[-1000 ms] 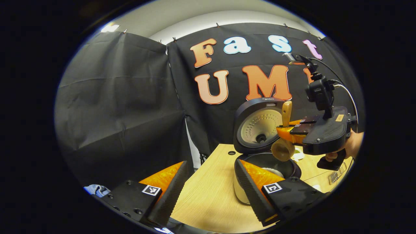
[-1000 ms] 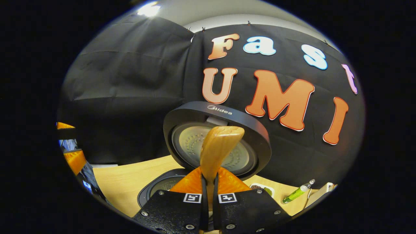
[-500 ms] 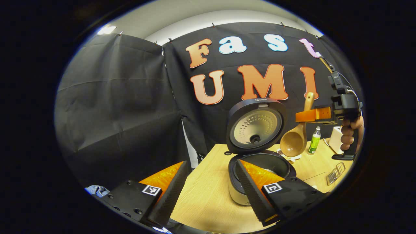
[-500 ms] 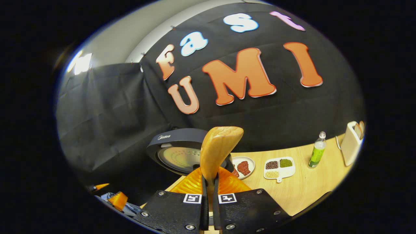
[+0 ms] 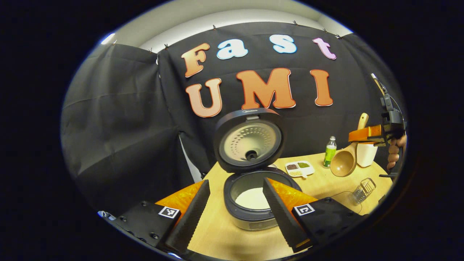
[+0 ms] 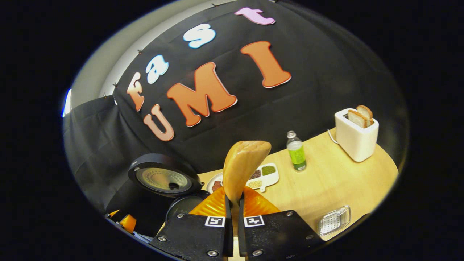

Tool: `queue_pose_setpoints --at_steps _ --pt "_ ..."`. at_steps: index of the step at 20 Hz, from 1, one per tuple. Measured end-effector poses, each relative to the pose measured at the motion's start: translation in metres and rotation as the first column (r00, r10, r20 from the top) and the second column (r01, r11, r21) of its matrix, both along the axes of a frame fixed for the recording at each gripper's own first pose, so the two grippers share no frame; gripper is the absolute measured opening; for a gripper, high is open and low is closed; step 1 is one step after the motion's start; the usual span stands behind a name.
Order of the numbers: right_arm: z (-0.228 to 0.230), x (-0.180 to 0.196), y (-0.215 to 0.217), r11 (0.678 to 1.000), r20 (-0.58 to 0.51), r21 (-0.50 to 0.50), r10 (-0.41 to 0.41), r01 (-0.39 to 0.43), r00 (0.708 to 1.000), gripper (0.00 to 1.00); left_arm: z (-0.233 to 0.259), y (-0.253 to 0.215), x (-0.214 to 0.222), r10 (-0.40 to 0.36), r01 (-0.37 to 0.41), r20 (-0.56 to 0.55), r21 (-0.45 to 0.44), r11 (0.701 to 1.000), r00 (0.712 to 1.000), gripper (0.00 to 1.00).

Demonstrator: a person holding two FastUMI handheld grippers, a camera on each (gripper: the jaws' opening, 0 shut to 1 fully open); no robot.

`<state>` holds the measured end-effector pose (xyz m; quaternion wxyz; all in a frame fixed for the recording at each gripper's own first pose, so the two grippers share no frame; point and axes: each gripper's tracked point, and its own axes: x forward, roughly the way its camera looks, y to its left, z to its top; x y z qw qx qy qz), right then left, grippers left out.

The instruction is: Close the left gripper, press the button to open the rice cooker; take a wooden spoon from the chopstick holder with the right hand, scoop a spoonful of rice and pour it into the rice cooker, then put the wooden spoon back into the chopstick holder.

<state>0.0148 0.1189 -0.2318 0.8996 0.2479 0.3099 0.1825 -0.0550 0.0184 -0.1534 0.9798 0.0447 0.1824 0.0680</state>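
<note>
The rice cooker [image 5: 253, 214] stands with its lid [image 5: 250, 141] raised, and white rice lies in its pot. My left gripper [image 5: 236, 180] hangs open in front of it, a finger on either side of the pot and nothing between them. At the far right my right gripper [image 5: 362, 134] is shut on the wooden spoon [image 5: 342, 163], whose bowl hangs down above the table. In the right gripper view the spoon handle [image 6: 243, 166] stands up between the shut fingers of the right gripper [image 6: 233, 203]. The cooker [image 6: 163, 179] lies low at the left. The wire chopstick holder [image 5: 362, 188] [image 6: 333, 220] stands below the spoon.
On the wooden table [image 6: 333, 181] are a green bottle [image 6: 296, 150] [image 5: 330, 146], a white toaster [image 6: 357, 134] with bread slices, a divided dish [image 6: 264, 175] [image 5: 299, 167] of grains and a small plate [image 6: 215, 185]. A hand [image 5: 393, 152] holds the right gripper.
The right gripper has carried the spoon from above the cooker's pot off to the right, over the chopstick holder. The left gripper view has swung so the cooker sits between its fingers.
</note>
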Motion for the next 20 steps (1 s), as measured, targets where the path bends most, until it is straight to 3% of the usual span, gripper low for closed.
queue_pose_setpoints --at_steps 10,20 --pt "-0.064 -0.027 -0.146 0.969 -0.099 -0.118 -0.229 0.217 0.968 0.05 -0.001 -0.058 0.012 -0.071 0.071 -0.036 -0.027 0.997 0.997 0.99" --pt "-0.118 -0.04 -0.165 0.964 -0.166 -0.176 -0.228 0.199 0.959 0.08 0.003 -0.082 0.013 -0.08 0.08 -0.048 -0.007 0.997 0.996 1.0"
